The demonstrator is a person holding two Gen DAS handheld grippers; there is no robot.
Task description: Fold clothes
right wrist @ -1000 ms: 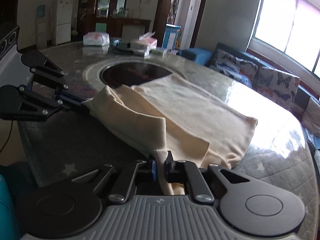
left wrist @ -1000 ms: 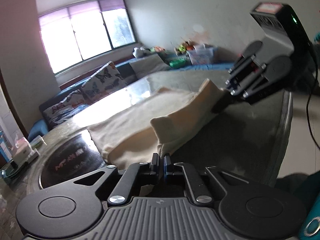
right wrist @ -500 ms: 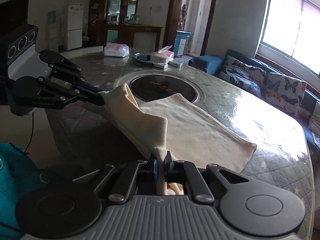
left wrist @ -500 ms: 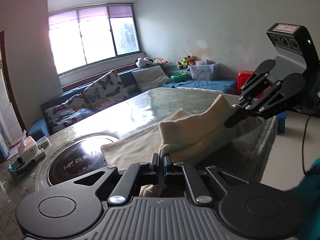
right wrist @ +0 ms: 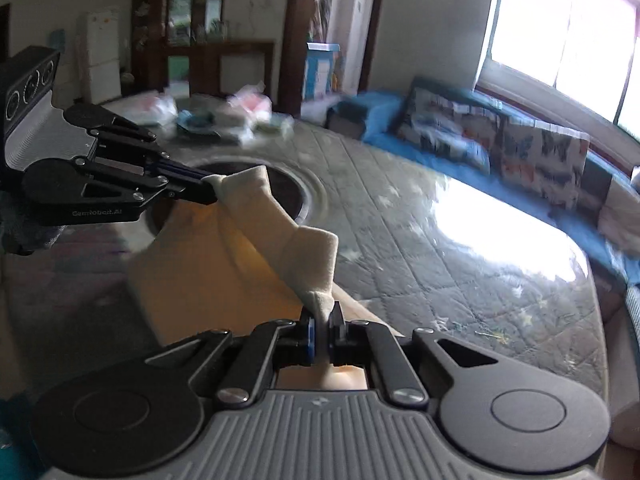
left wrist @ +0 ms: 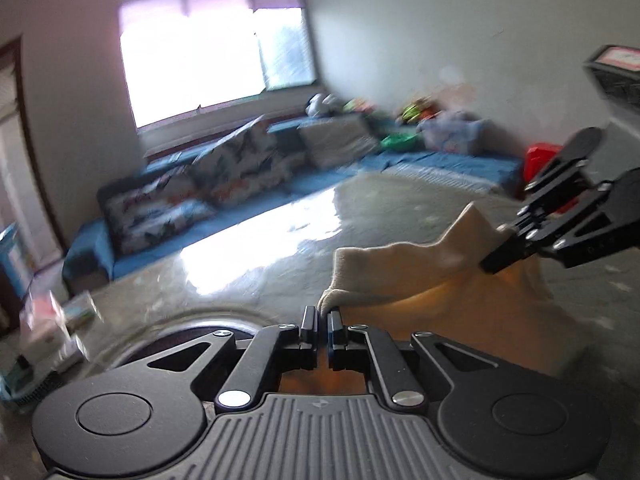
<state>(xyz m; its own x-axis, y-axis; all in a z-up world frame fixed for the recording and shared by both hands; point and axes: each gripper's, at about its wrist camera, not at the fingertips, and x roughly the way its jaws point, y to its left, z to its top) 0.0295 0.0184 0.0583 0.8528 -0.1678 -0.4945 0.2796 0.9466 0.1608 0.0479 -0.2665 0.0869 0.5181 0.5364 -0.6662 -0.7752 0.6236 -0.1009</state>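
Right gripper [right wrist: 323, 322] at bottom centre, jaws clamped on a corner of the cream cloth [right wrist: 280, 240]; left gripper [right wrist: 210, 192] reaching in from the left edge, pinching the opposite corner. Cloth's top edge strung between the two and lifted, the rest hanging down toward the grey quilted table [right wrist: 440, 272], beside a dark round inset [right wrist: 288, 188] in the tabletop. Beyond, blurred: blue sofa [right wrist: 460, 140] with butterfly-print cushions under a bright window [right wrist: 560, 20], packets at the table's far edge, a white fridge [right wrist: 102, 56] at far left.
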